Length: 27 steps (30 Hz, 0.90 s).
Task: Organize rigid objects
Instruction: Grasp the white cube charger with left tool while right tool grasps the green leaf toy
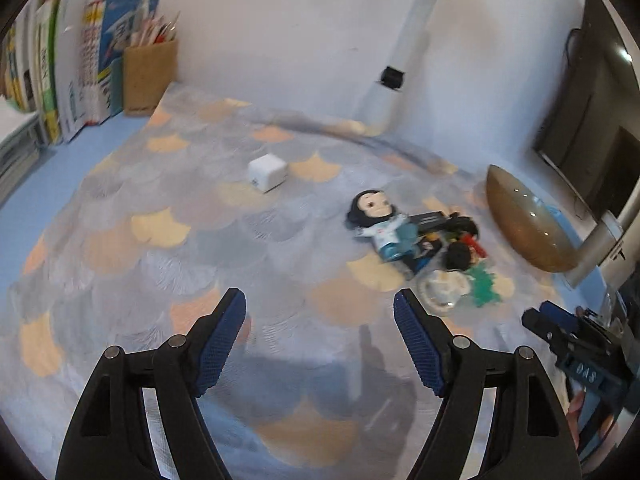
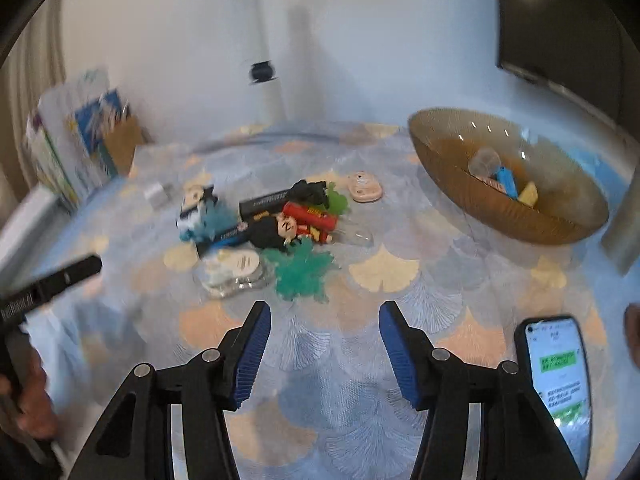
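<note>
My right gripper (image 2: 324,344) hangs above the patterned cloth (image 2: 400,400) with its jaws partly spread and nothing between them. The heap of small toys (image 2: 276,224) lies straight ahead of it, a little to the left, with the green splat-shaped piece (image 2: 304,272) as its nearest edge, just beyond my fingertips. The brown bowl (image 2: 508,208), where I judge these things belong, sits far right, well apart from the heap.

My left gripper (image 1: 320,332) is spread wider, also empty, and sees the same heap (image 1: 424,248) off to its right and farther away, so I judge the right hand is the nearer one. The black box (image 2: 266,202) in the heap lies with its long axis running left to right across my jaws' line.

Only the left view shows the white cube (image 1: 267,172) sharply, alone on the far cloth; only the right view looks into the bowl, showing pieces already inside, plus a pink oval thing (image 2: 364,190) behind the heap and a phone (image 2: 560,380) near right.
</note>
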{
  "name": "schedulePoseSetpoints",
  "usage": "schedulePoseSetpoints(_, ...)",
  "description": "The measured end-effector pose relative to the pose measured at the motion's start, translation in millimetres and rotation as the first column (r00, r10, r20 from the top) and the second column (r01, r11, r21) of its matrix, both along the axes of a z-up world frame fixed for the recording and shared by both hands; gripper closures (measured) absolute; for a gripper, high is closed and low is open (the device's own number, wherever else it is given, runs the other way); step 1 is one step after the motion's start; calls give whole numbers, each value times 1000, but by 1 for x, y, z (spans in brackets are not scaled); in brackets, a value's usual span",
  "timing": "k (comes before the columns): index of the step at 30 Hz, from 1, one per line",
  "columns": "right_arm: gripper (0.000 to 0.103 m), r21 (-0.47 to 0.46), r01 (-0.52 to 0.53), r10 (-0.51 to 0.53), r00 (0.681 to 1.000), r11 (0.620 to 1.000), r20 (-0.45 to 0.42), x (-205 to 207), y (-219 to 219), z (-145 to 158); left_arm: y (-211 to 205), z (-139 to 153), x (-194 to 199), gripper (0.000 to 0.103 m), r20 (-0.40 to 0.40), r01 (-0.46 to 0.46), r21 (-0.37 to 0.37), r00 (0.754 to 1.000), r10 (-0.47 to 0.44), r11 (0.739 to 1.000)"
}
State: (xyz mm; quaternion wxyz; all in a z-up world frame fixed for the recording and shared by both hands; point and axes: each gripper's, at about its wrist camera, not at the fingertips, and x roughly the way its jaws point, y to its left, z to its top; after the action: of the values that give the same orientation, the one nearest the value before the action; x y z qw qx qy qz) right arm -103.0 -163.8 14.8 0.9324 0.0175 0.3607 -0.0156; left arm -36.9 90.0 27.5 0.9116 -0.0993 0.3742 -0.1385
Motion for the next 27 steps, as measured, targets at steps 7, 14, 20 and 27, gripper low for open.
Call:
schedulePoseSetpoints(7,47,-34,-14,13,999,999,-31,5,2,-11,-6,-14,3,28,-40,-4,34,999,5,999)
schedulePoseSetpoints(14,47,1,4,-4,999,1000,-54,9,-5,-14,5,-14,6,28,-67,-30,-12,997,29,999)
schedulePoseSetpoints(20,47,91,-1,7,998,996,-70,8,-9,3,25,16,32,28,-140,5,-143,990,-25,990)
schedulePoseSetpoints(27,47,137,4,9,995,991,-98,36,-20,21,12,24,106,28,-82,26,180,997,-11,983)
